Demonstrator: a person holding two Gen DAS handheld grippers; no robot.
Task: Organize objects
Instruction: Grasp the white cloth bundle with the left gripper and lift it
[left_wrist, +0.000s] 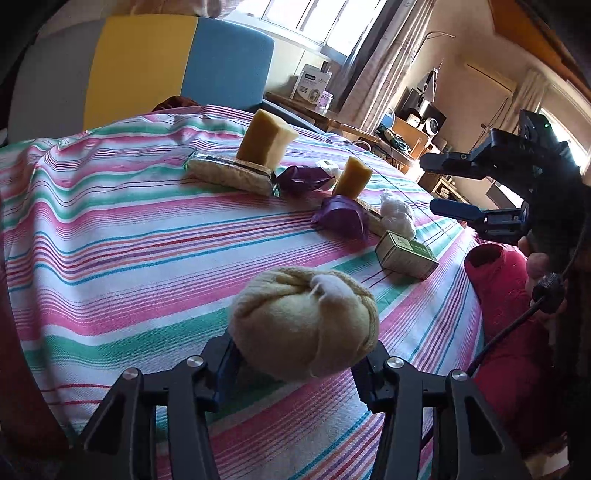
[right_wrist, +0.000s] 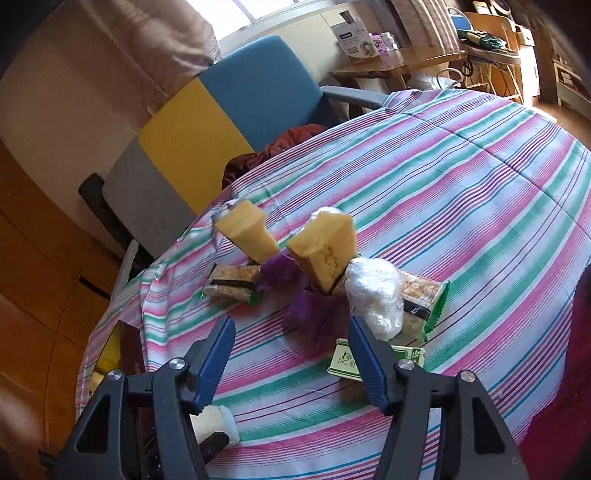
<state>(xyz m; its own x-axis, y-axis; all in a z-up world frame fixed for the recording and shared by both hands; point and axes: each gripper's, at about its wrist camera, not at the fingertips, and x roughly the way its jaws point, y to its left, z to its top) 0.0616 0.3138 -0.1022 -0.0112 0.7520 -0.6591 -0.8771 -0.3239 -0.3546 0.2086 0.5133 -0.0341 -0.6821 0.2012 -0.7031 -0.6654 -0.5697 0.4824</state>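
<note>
The left hand-held gripper (left_wrist: 299, 365) is clamped on a cream rolled sock ball (left_wrist: 304, 325), its pads pressing the soft bundle from both sides just above the striped cloth of the table (left_wrist: 110, 240). The sock ball sits on the near side of the small green box (left_wrist: 406, 256), well short of the row of sponge blocks and wrappers behind that box. The right hand-held gripper (right_wrist: 291, 354) hangs with its jaws apart and nothing between them, over the purple wrapper (right_wrist: 310, 314) just beside the green box (right_wrist: 341, 363). To do this step well, the grip should stay gentle yet centred, since the bundle can squash and slip. Lifting straight before travelling would likely avoid dragging the cloth.
</note>
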